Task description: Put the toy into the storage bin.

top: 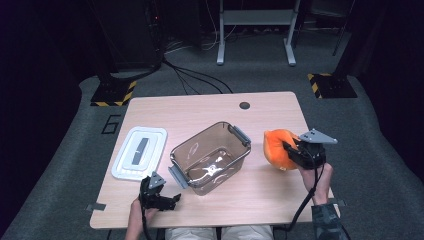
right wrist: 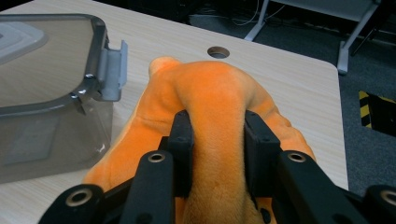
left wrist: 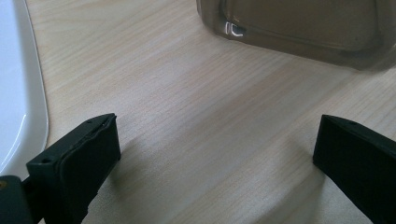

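Black jaws of the right hand-held gripper [right wrist: 218, 135] press in on a fold of the orange plush toy [right wrist: 215, 98], clamped on it from both sides. From the high view, that toy [top: 276, 148] sits near the right edge of the table [top: 260, 197], just beside the right end of the clear brown plastic bin [top: 210, 156], whose grey latch [right wrist: 112, 70] stands close to the plush. That bin lies at an angle in the middle of the table. Its white lid [top: 139, 152] rests flat near the left edge, apart from the bin. At the near left corner, the left hand-held gripper [top: 170, 200] hovers low over bare wood with its jaws wide apart and holding nothing, between the lid and the bin's near corner.
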Available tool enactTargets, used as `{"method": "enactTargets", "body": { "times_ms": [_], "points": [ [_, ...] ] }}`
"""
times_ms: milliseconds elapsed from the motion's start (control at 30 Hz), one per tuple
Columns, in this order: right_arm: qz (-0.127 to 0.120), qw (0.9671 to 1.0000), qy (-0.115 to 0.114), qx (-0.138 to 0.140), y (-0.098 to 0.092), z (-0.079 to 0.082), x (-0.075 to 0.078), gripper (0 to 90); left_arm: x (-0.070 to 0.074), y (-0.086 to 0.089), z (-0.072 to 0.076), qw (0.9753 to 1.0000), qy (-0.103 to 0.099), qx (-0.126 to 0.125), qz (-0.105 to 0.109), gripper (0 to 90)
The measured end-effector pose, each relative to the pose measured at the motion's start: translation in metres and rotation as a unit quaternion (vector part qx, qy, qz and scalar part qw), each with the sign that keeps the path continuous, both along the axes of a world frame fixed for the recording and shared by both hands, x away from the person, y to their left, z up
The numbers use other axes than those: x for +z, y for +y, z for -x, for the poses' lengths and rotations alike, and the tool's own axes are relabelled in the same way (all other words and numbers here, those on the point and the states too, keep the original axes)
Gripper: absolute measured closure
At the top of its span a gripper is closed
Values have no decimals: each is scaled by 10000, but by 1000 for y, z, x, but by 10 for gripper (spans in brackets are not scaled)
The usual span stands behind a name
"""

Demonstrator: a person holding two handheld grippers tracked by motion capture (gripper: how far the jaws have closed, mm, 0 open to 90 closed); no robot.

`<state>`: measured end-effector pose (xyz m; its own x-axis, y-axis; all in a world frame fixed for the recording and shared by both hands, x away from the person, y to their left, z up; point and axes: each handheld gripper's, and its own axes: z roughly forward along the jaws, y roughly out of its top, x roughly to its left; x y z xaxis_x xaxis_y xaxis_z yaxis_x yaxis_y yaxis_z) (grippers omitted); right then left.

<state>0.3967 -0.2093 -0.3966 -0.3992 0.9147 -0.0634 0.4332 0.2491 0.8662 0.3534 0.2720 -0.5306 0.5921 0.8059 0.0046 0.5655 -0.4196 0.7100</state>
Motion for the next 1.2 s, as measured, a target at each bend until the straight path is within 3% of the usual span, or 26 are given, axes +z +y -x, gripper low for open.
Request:
{"method": "enactTargets", "body": {
  "times_ms": [1200],
  "points": [
    [161,9969,-507,584,39,3,56,681,0,0,0,10000,12,-5,-8,5]
  ]
}}
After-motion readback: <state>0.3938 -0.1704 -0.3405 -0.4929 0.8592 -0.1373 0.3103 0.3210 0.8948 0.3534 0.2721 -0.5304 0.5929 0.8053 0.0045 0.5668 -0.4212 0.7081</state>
